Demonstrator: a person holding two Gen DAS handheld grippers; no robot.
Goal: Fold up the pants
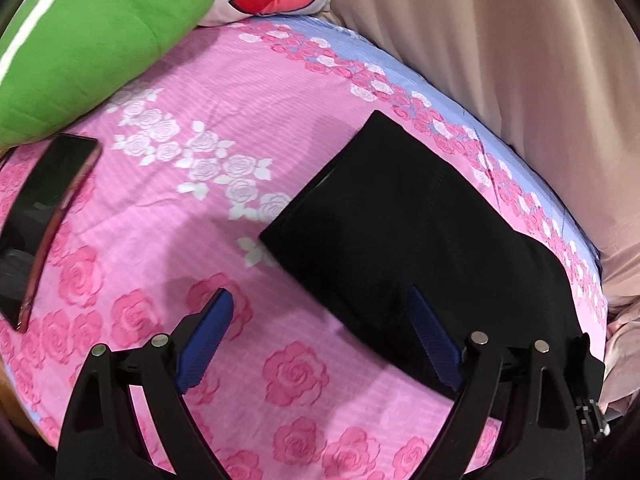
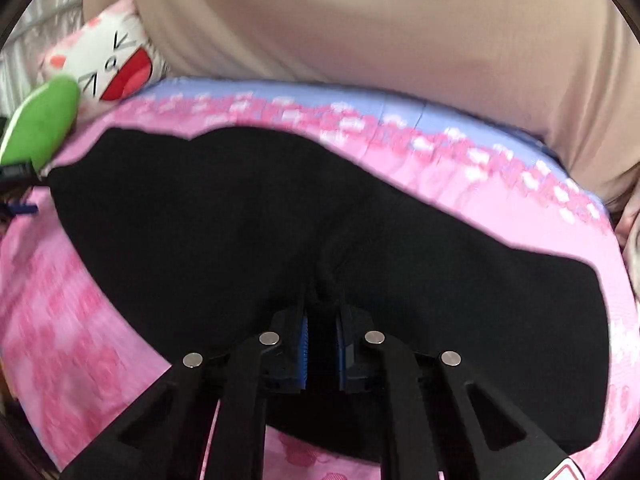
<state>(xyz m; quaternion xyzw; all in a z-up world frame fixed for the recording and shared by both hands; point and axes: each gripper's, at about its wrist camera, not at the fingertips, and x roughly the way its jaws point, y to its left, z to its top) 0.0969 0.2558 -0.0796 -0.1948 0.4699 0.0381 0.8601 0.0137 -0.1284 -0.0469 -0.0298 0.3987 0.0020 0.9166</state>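
Pink rose-print bed sheet (image 1: pixel 224 92) fills both views, beige curtain (image 1: pixel 500 60) beyond. Black soft fabric pants (image 2: pixel 240 216) lie flat, long axis running crosswise ahead of the right tool (image 2: pixel 322 344), whose pads pinch a fold at the near edge. Left tool (image 1: pixel 320 340) spread wide; its right finger (image 1: pixel 434 344) overlaps the pants' near corner, the left over bare sheet. Right tool nearer the pants' middle.

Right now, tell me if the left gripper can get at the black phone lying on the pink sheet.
Probably yes: the left gripper is open, and only bare sheet lies between it and the phone.
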